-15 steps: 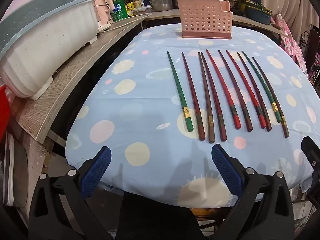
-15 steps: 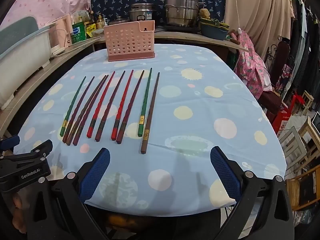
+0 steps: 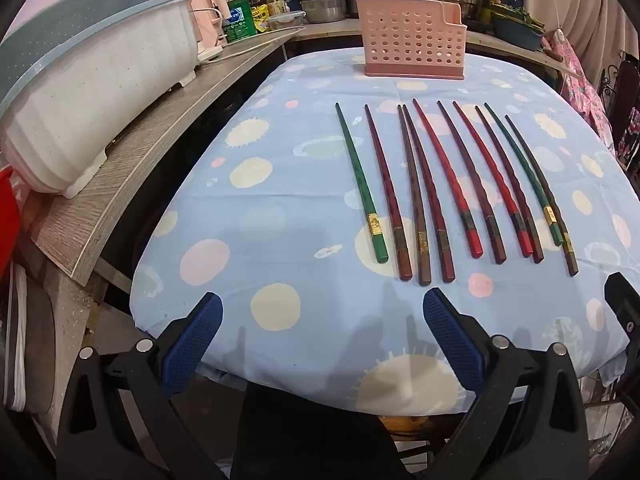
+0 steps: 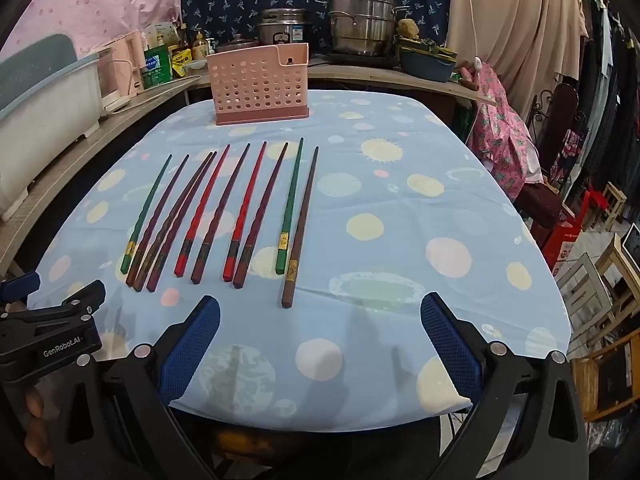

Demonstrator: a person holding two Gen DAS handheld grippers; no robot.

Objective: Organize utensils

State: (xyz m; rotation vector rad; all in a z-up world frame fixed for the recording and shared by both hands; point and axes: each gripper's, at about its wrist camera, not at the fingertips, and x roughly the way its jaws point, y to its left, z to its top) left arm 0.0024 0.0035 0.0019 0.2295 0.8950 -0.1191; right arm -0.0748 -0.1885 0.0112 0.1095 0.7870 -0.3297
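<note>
The desk (image 4: 460, 208), round-cornered and draped in a pale blue cloth dotted with cream, pink and sun-shaped spots, carries everything the job concerns, and from where things lie nothing has been sorted yet. At its far edge stands the pink perforated plastic utensil holder (image 4: 260, 84), upright, and as far as its holes and open top show, nothing sticks out of it. Well apart from it, toward the near side, ten long lacquered chopsticks (image 4: 216, 216) lie flat in a loose fan, thick ends toward me: two green, two bright red, the others dark maroon or brown, several with a gold band near the handle. Two of the brown ones on the left lie touching along their length; the rest sit just beside one another. The brown chopstick at the right end (image 4: 300, 228) reaches closest to the near edge. The left gripper (image 3: 318, 344) hangs over the near rim of the desk with its blue-padded jaws spread wide and nothing between them; the right gripper (image 4: 316, 344) does likewise, jaws wide apart and empty, short of the sticks. I judge the whole task lies ahead: every stick remains to be lifted and stood in the holder, perhaps paired by colour.
</note>
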